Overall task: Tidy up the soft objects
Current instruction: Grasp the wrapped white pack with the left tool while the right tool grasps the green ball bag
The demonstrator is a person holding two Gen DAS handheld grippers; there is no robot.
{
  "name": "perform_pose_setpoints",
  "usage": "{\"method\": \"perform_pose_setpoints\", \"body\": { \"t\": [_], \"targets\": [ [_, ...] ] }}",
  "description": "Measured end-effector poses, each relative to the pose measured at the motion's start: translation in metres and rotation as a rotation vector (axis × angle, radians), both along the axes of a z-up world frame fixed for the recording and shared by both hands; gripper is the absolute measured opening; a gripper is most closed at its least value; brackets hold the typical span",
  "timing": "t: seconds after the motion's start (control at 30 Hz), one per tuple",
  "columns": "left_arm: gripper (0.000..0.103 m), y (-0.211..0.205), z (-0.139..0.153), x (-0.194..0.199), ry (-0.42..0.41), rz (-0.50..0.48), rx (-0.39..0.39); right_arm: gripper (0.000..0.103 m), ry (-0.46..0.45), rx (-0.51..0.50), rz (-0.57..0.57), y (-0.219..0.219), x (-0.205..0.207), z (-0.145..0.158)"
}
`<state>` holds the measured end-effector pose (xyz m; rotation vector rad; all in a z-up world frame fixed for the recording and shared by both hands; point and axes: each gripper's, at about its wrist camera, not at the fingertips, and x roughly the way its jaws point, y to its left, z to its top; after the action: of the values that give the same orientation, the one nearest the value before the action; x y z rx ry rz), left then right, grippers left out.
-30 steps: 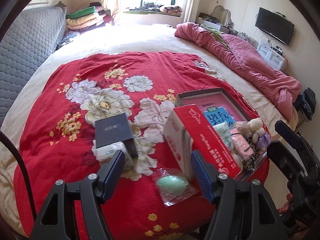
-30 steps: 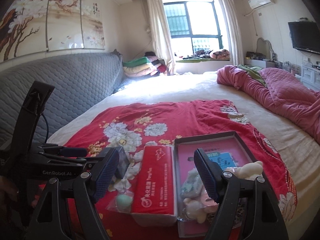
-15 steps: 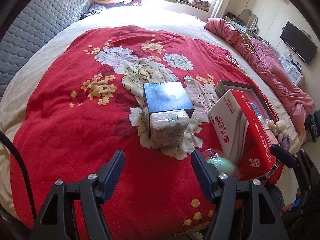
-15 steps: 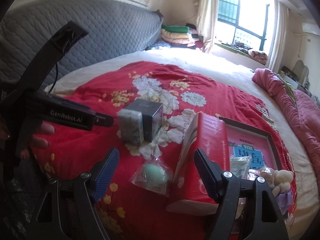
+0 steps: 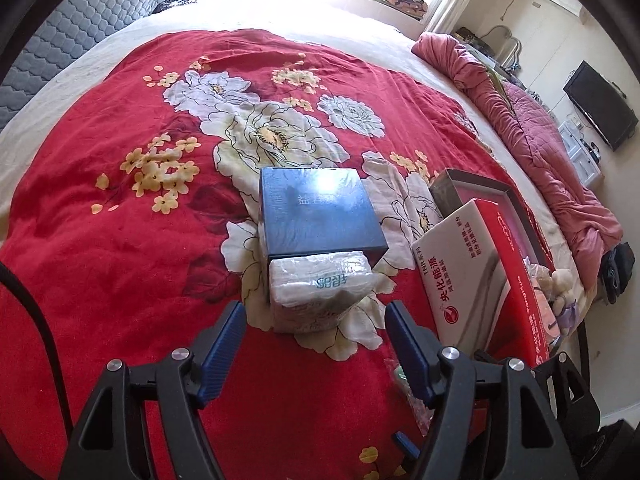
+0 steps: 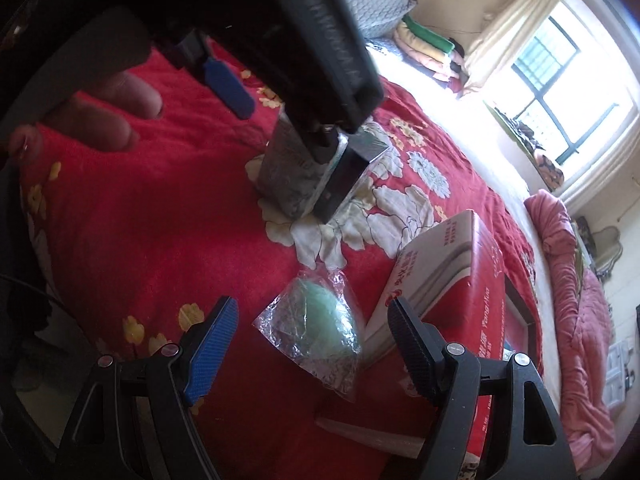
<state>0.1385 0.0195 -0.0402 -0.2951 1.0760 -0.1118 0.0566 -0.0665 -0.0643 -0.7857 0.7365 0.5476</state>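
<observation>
Place: a home bedroom
Signs: big bed [image 5: 100, 92] with red flowered blanket [image 5: 120, 240], padded headboard [image 5: 80, 32], curtained window [image 6: 560, 92], wall television [image 5: 600, 106]

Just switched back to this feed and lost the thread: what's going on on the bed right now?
A person holds both grippers over the red floral blanket. The left gripper is open, lined up on the plastic-wrapped tissue pack that lies against the dark blue box. The right gripper is open too, pointed at the green soft object in a clear bag beside the red and white carton. Nothing is gripped yet.
</observation>
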Motion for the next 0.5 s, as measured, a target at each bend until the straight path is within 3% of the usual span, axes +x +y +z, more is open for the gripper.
{"method": "perform_pose_setpoints", "body": {
  "t": [0.37, 0.47, 0.5],
  "targets": [
    [0.071, -0.006, -0.022, 0.026, 0.058, 0.014, 0.019, 0.078, -0.087, -0.195, 0.073, 0.014, 0.017, -0.031],
    [0.066, -0.003, -0.027, 0.027, 0.068, 0.020, -0.008, 0.077, -0.077, -0.214, 0.070, 0.015, 0.027, -0.039],
    [0.062, -0.003, -0.029, 0.028, 0.070, 0.019, -0.017, 0.072, -0.071, -0.210, 0.064, 0.015, 0.031, -0.040]
  ]
}}
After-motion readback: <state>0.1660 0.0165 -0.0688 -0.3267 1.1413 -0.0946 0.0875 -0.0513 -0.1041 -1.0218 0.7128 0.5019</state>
